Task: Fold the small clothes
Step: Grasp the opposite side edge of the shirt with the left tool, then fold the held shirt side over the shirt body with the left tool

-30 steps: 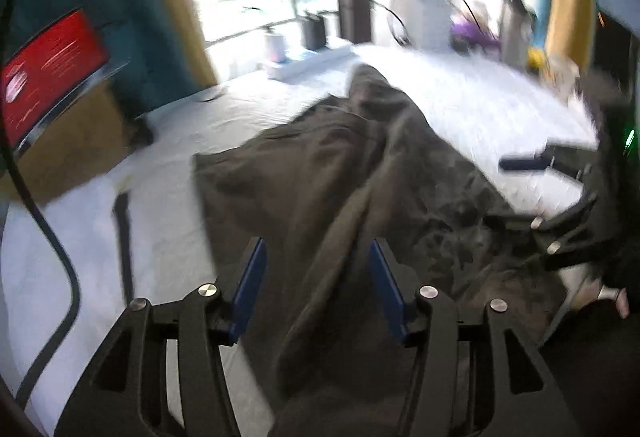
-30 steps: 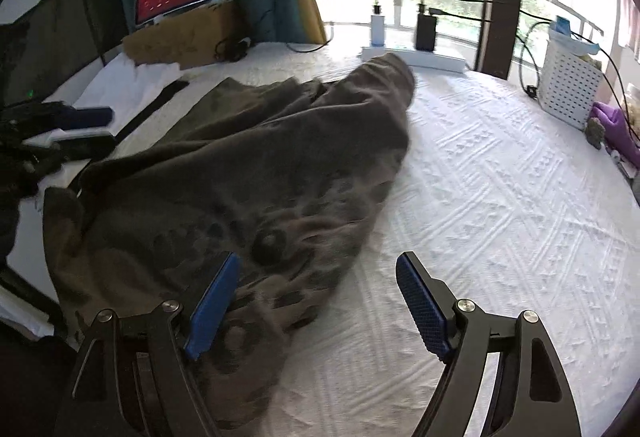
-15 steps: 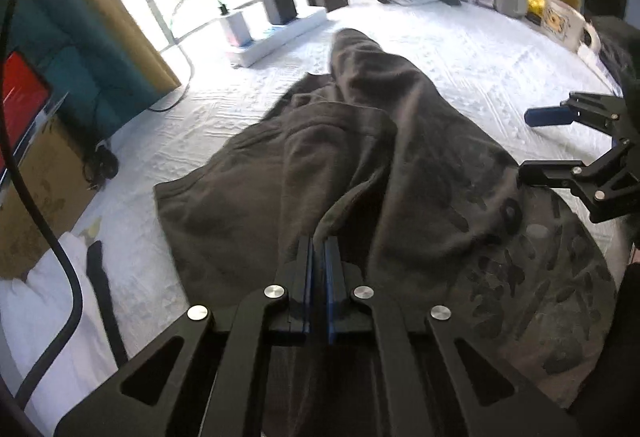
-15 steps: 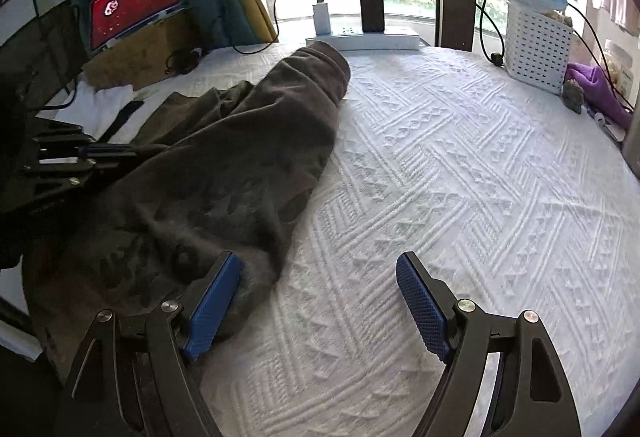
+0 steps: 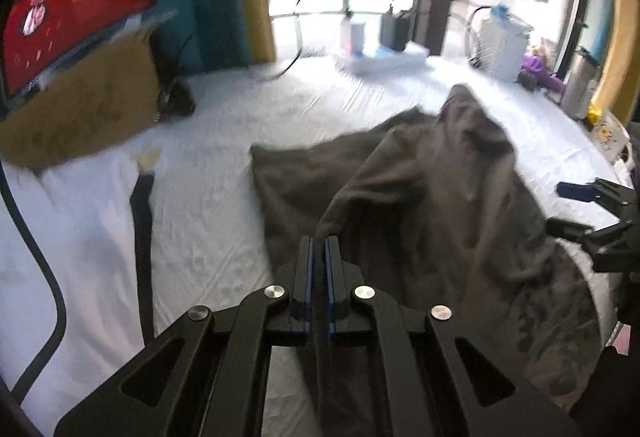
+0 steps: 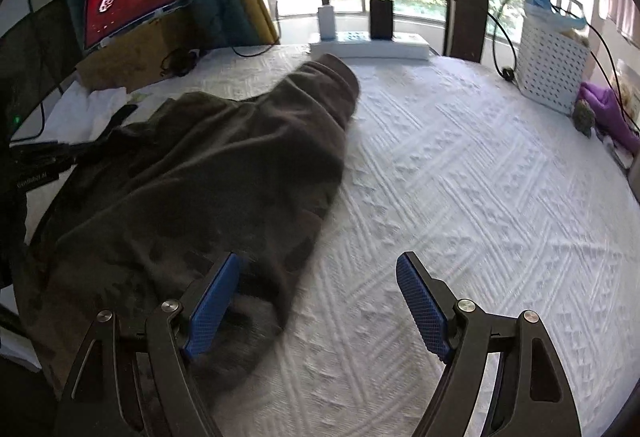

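1. Left side first: the left tool (image 5: 319,249) has its blue pads pinched nearly together on a fold of the dark grey-brown fleece garment with a faint darker print (image 5: 440,205). Its jaws have just closed, then eased a hair, and the cloth is between them. The garment lies rumpled on the white textured bedspread (image 5: 200,197), with a ridge of fabric rising from the pinch toward the far end.

2. To do this step well, I'd say keep that pinch firm and pull the edge out flat and low, so the ridge smooths instead of bunching. Don't drag the whole piece toward the cardboard box with the red-screened laptop on top (image 5: 80,93) or the black strap lying on the bedspread (image 5: 142,221).

3. Right side: the right tool (image 6: 316,301) is spread wide and holds nothing. Its left pad sits over the garment's near edge (image 6: 200,173), the right pad over bare bedspread (image 6: 460,177). My guess is it should drop onto that edge and grip, so both ends can be tensioned together.

4. Versus a second ago: the left tool was wide open straddling the fabric, now it's clamped on it. The left view has swung, so the laptop box fills more of the left. In the right view the garment looks narrower and its far end sits nearer the white power strip with chargers (image 6: 368,45).
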Motion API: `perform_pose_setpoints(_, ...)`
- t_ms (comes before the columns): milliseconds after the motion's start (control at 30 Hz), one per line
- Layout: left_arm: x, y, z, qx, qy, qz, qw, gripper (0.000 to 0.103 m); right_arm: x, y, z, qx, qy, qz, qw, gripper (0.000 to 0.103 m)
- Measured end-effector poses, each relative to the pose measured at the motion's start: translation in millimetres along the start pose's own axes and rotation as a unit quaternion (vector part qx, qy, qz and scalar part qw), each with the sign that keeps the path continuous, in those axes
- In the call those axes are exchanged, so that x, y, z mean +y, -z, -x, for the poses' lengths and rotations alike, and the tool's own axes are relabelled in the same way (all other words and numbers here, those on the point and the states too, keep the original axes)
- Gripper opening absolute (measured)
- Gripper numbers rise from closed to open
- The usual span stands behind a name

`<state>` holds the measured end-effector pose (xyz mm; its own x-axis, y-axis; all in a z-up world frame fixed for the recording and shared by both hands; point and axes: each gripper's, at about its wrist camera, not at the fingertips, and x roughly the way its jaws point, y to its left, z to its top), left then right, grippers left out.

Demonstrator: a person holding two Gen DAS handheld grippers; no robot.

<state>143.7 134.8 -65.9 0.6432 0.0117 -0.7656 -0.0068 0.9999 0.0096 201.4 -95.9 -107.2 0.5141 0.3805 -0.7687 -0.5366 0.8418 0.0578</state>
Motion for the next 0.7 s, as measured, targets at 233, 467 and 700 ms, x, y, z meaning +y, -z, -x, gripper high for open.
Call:
perform_pose_setpoints(233,-32.5,-22.0,-19.0,-0.001,0.015,-0.09,0.9958,0.047,11.9,-8.3,-0.6,0.001,0.002,0.016,1.0,0.082)
perform_pose_setpoints(467,-18.2,-29.6,-54.4,0.037,-0.004,-0.116,0.9926,0.046,7.9,-9.4,-0.3,-0.001,0.012,0.012,1.0,0.082)
perform_pose_setpoints(700,32.7,-36.7,-67.6,0.04,-0.058,-0.034,0.9969,0.04,0.3,-10.8,-8.7,0.011,0.02,-0.003,1.0,0.082)
